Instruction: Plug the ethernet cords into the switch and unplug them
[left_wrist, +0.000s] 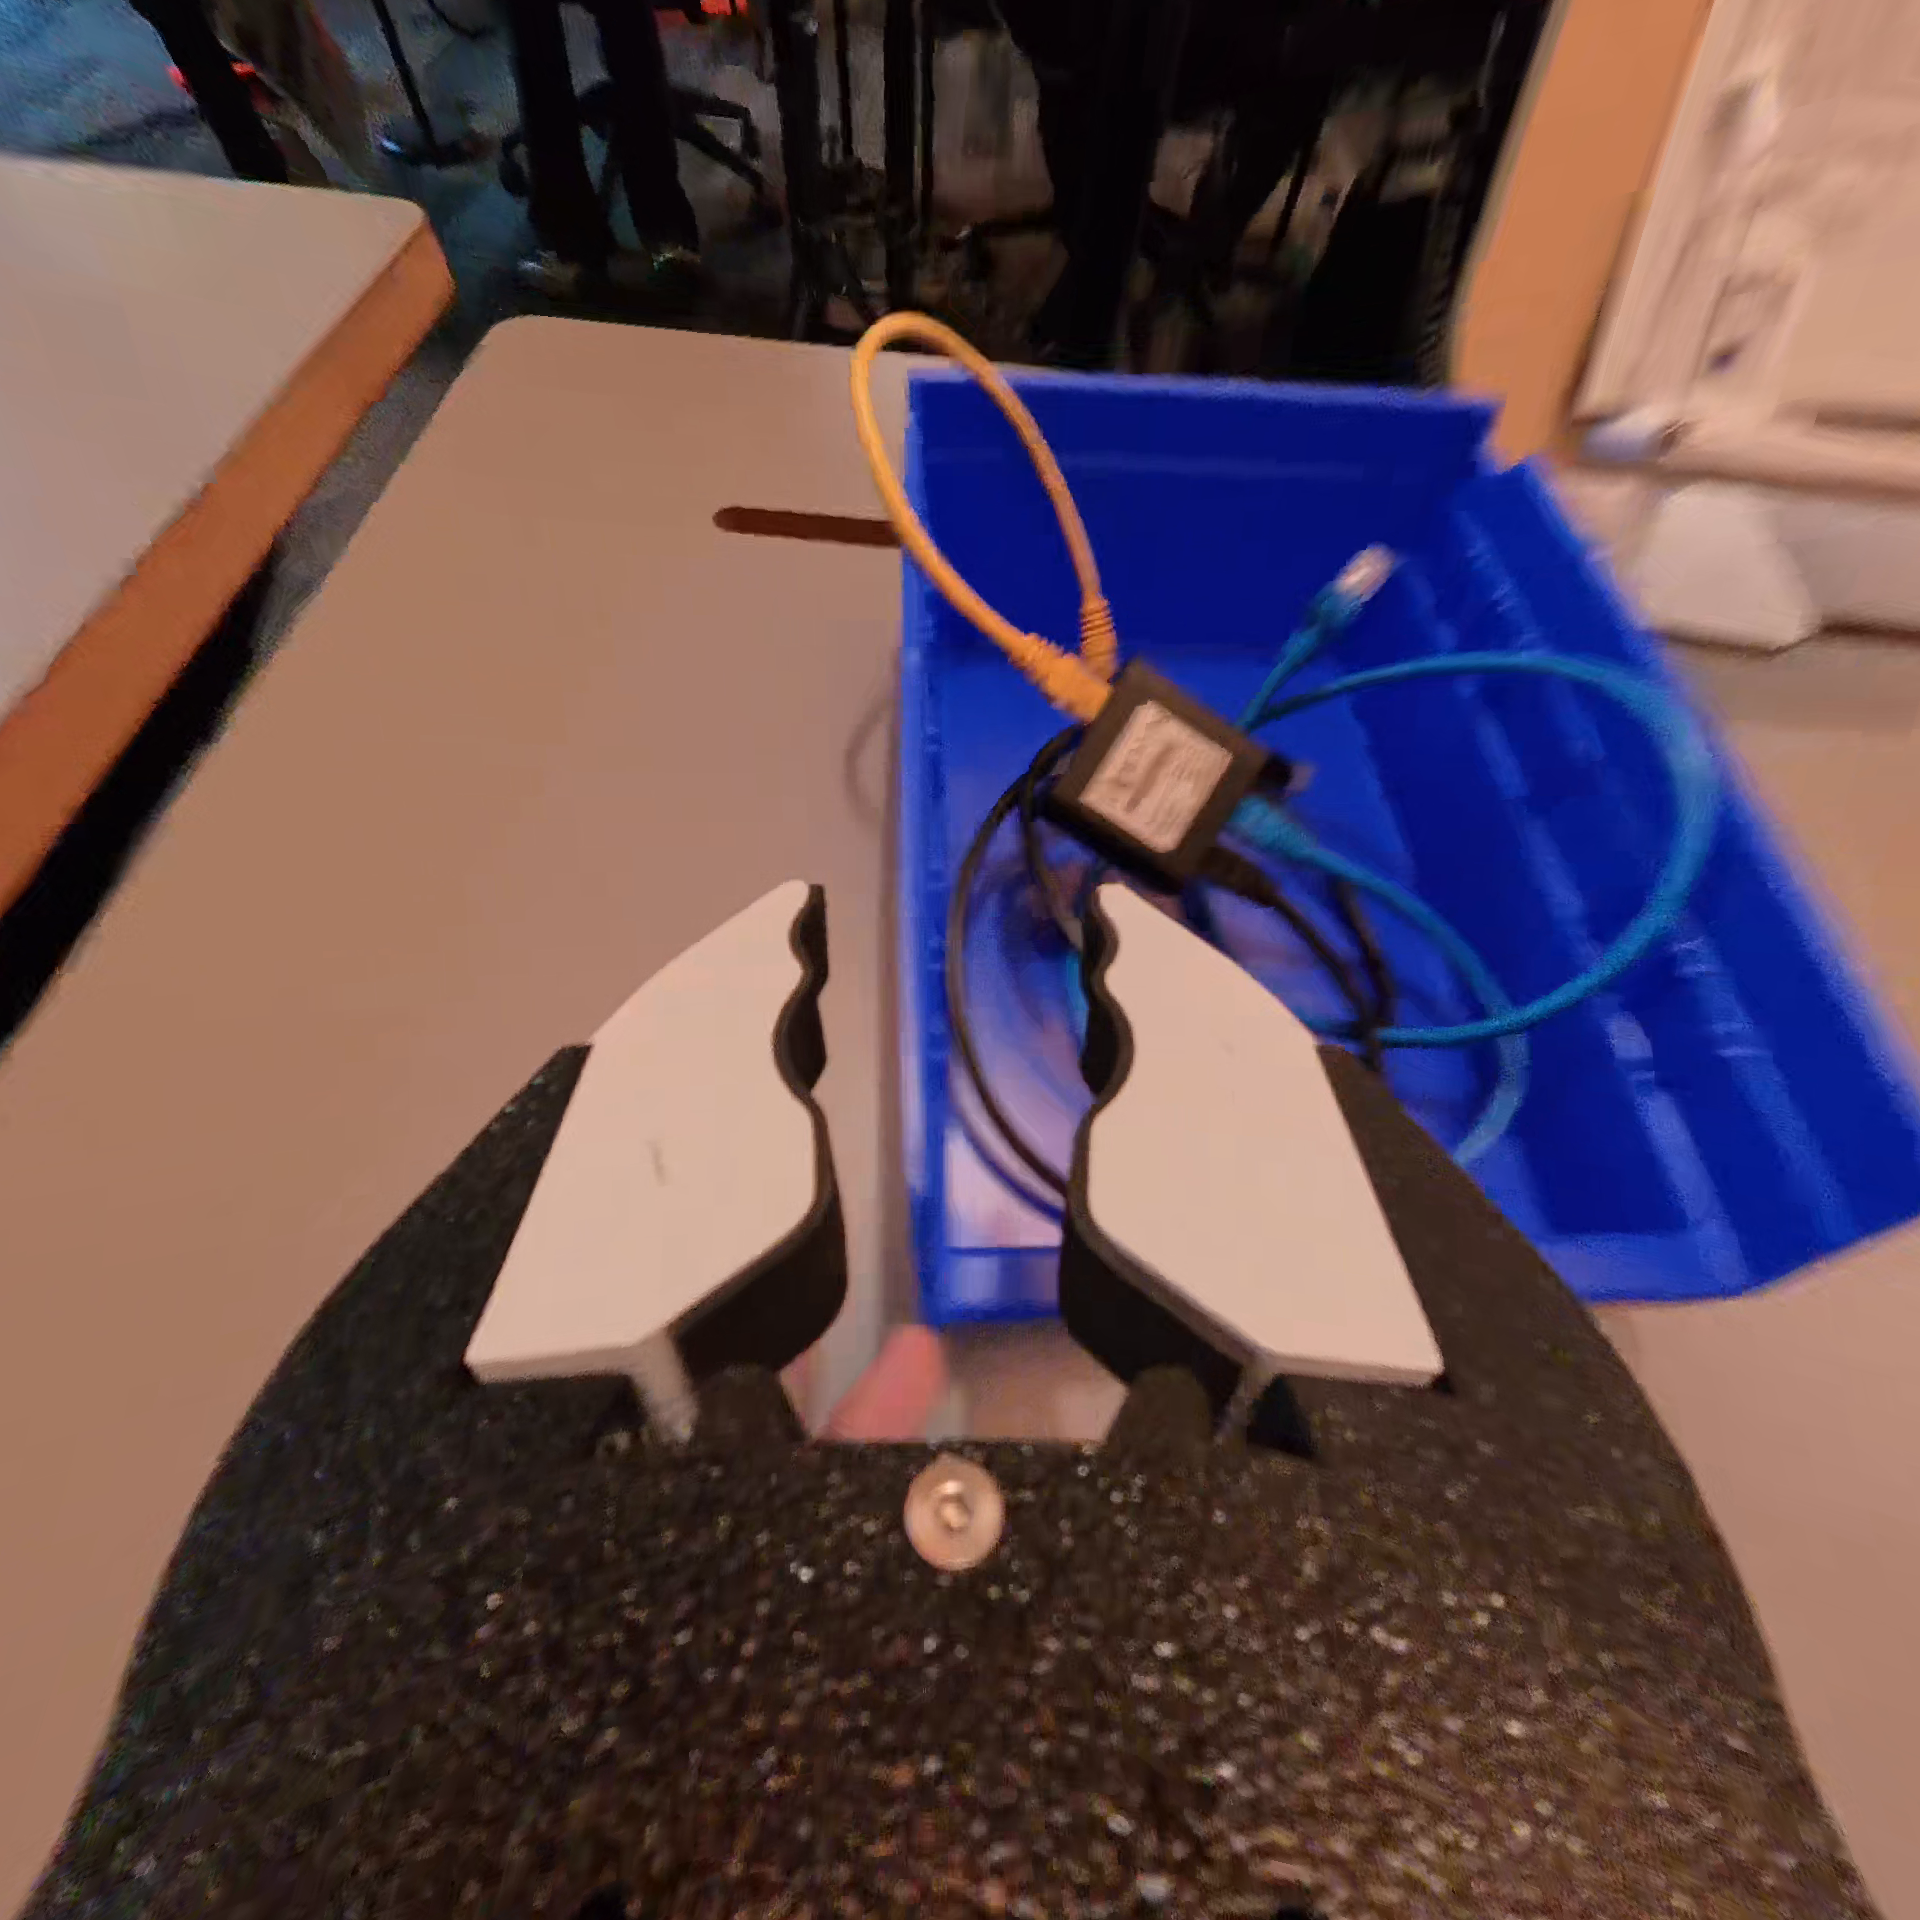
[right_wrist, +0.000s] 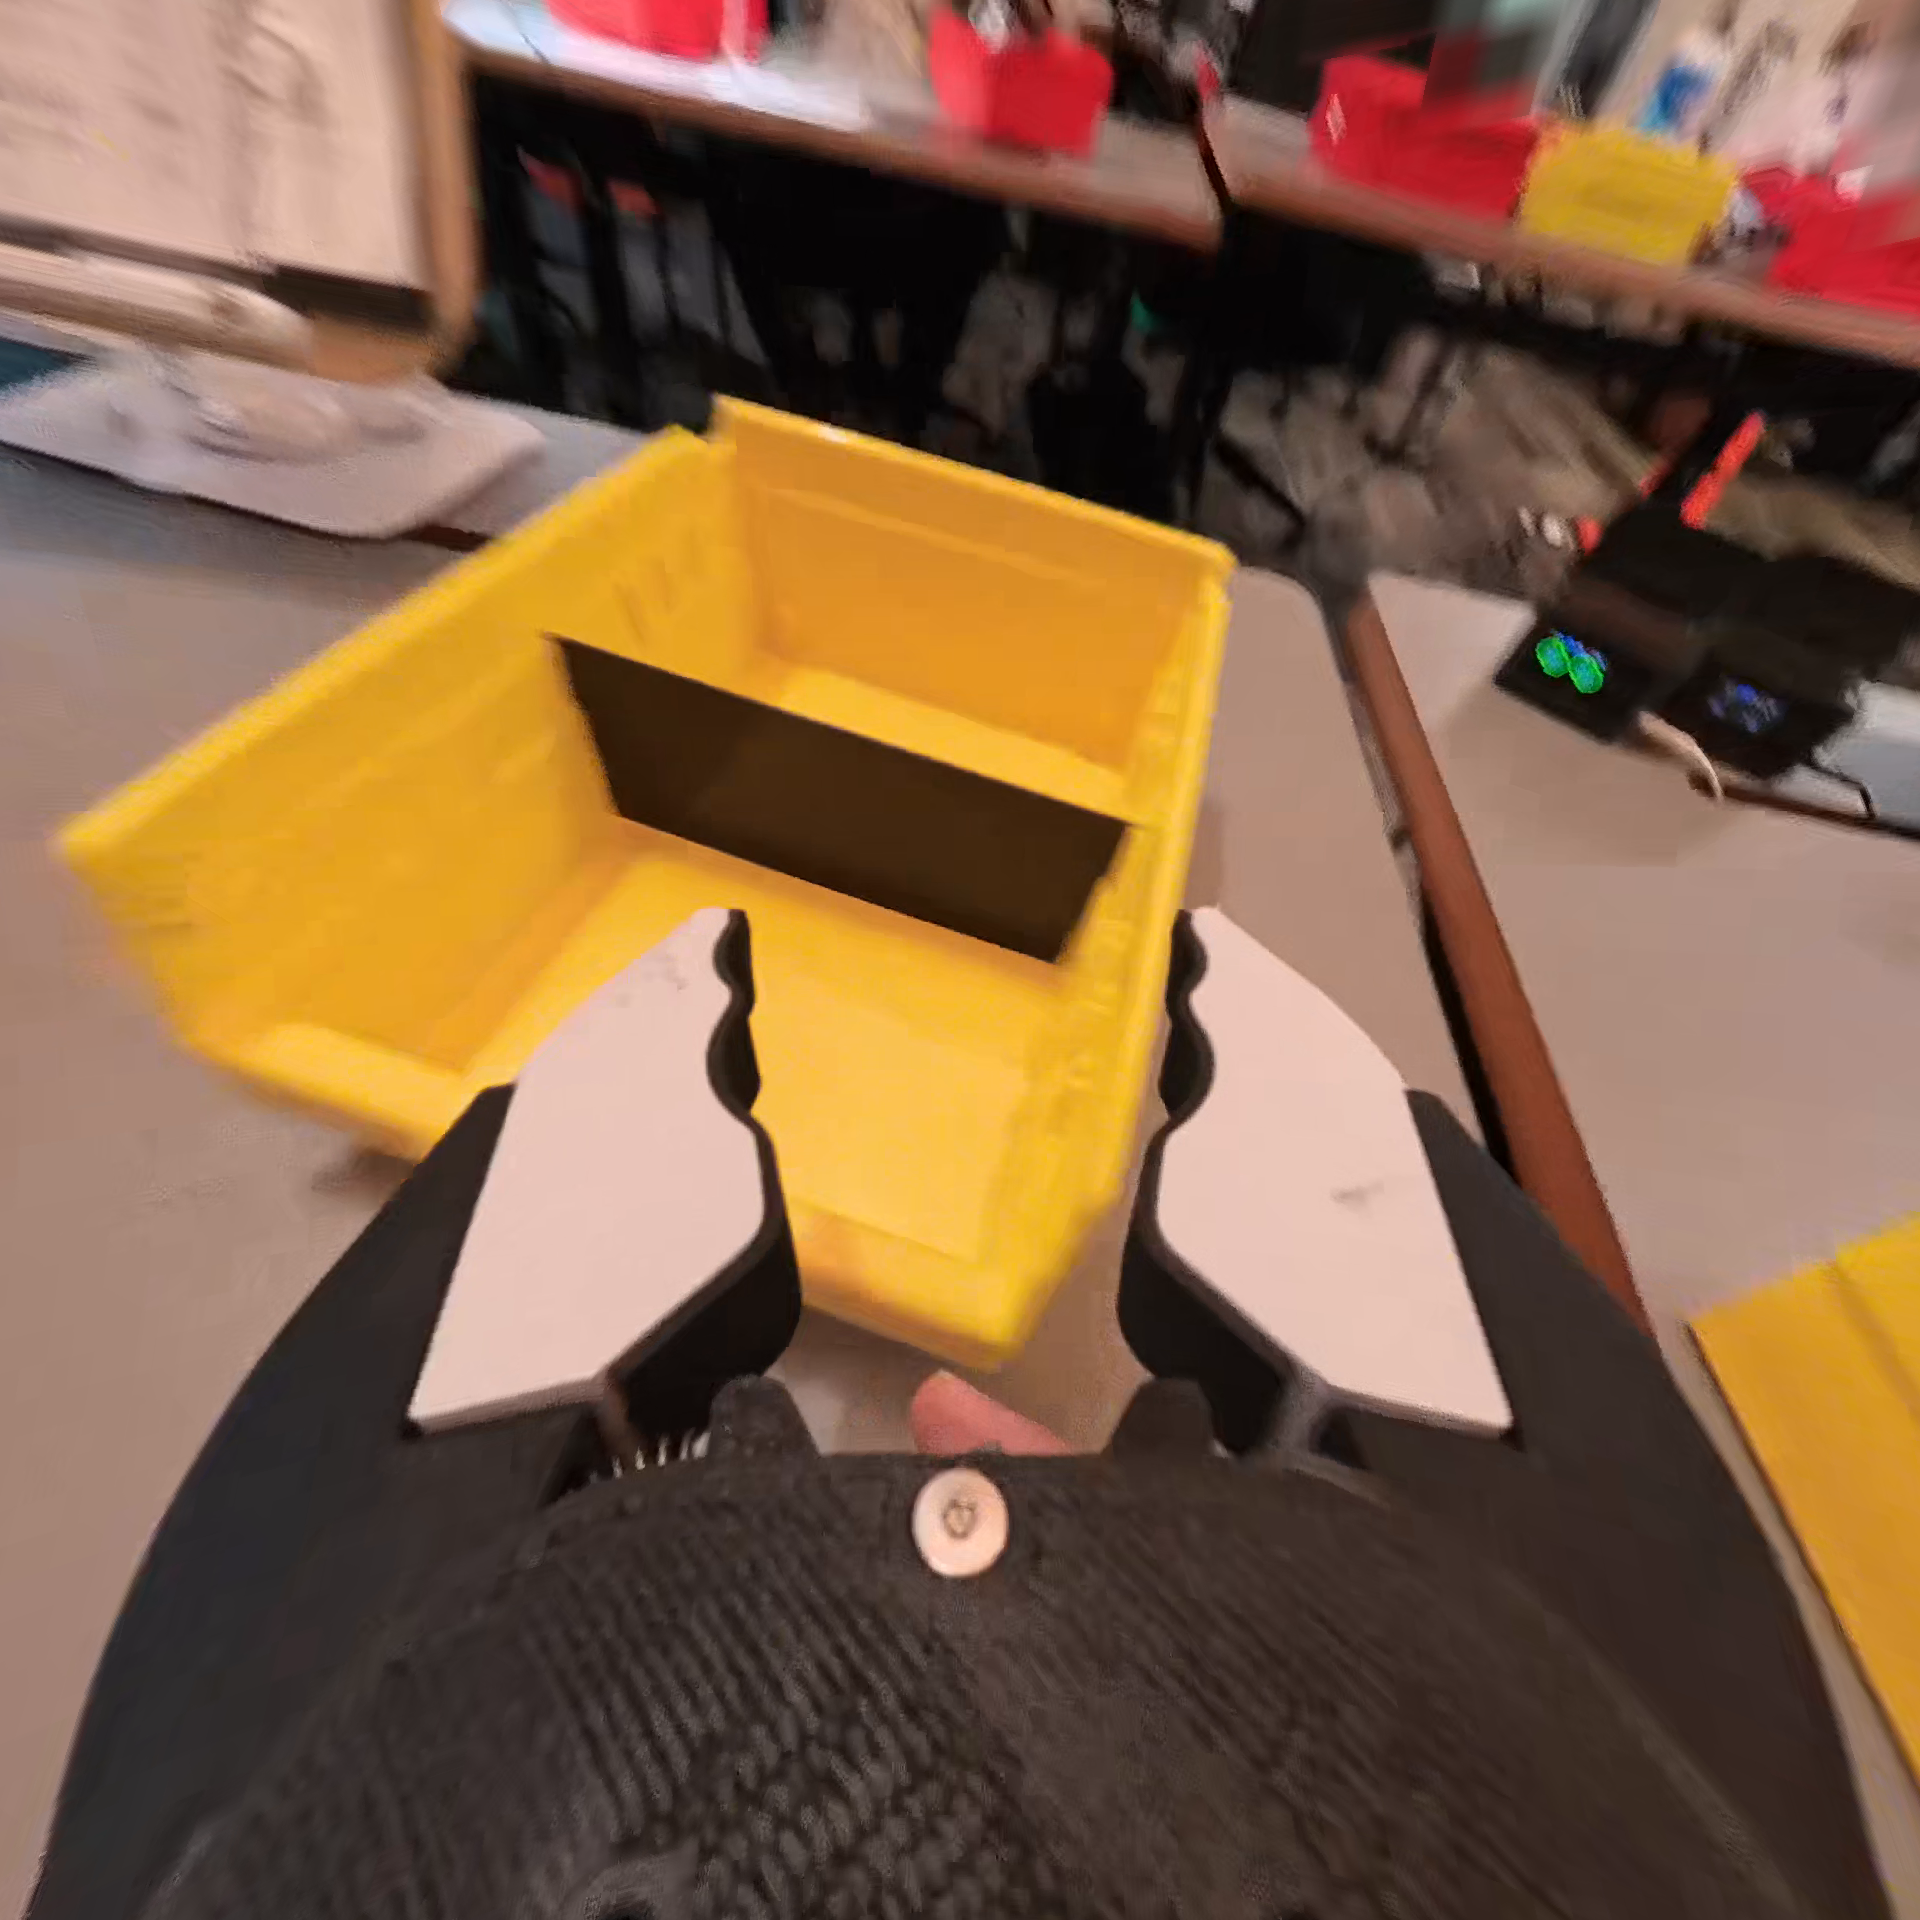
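Note:
In the left wrist view a small black switch (left_wrist: 1153, 792) lies tilted in a blue bin (left_wrist: 1558, 935). A short yellow ethernet cord (left_wrist: 935, 499) has both ends at the switch and loops up over the bin's left wall. A light blue cord (left_wrist: 1621, 935) coils in the bin, one end at the switch and one plug (left_wrist: 1363, 574) free. A black cord (left_wrist: 977, 997) loops near the bin's left wall. My left gripper (left_wrist: 956, 914) is open and empty, hovering over the bin's left wall. My right gripper (right_wrist: 956, 935) is open and empty over a yellow bin (right_wrist: 312, 883).
The yellow bin has a black divider (right_wrist: 842, 810) and nothing in it. Another yellow thing (right_wrist: 1829, 1455) lies at the right edge. The grey table (left_wrist: 520, 831) has a dark slot (left_wrist: 800, 525) left of the blue bin. Neighbouring tables (right_wrist: 1662, 1039) stand on either side. My right fingertips sit around 75 cm from my left ones. It is some 11 cm from my left tips to the small black switch (left_wrist: 1153, 792).

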